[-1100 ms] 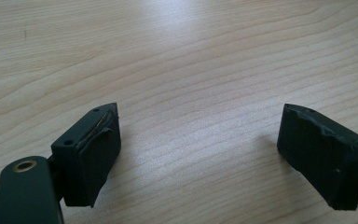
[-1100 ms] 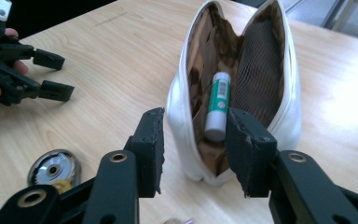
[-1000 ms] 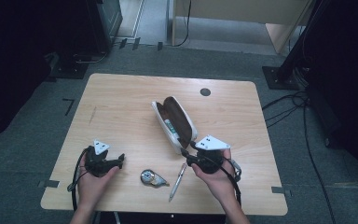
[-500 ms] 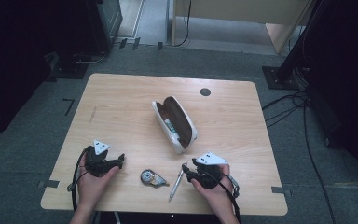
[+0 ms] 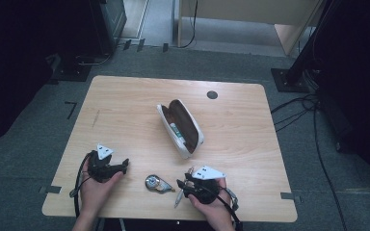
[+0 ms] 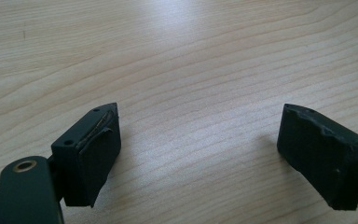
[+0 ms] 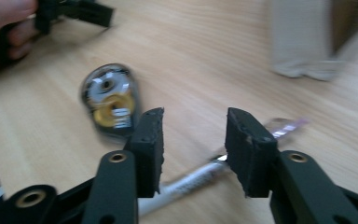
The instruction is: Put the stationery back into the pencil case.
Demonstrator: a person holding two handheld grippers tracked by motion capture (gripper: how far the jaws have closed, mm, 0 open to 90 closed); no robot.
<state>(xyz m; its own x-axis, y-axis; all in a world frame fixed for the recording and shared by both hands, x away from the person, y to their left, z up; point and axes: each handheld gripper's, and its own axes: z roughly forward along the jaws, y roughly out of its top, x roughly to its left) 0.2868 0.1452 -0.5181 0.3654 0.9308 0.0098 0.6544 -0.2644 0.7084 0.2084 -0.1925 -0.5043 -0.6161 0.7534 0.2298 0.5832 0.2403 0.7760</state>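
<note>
Low on the wooden table, a pen waits between the right gripper's jaws.

Near the bottom middle of the high view, the right gripper (image 5: 182, 185) hangs over the pen (image 5: 178, 197), with a round tape dispenser (image 5: 155, 183) just left of it; an open glasses case (image 5: 183, 125) lies at mid-frame, and the left gripper (image 5: 124, 167) rests at lower left.
Across the left gripper view, wide-apart jaws frame bare, pale wood grain (image 6: 191, 70), holding nothing.
At the bottom of the right gripper view, the half-open jaws have just been closing; the pen (image 7: 191, 179) lies crosswise between them, not yet pinched. It looks light, stiff, smooth and likely to roll, so its white barrel's middle seems the best hold.
</note>
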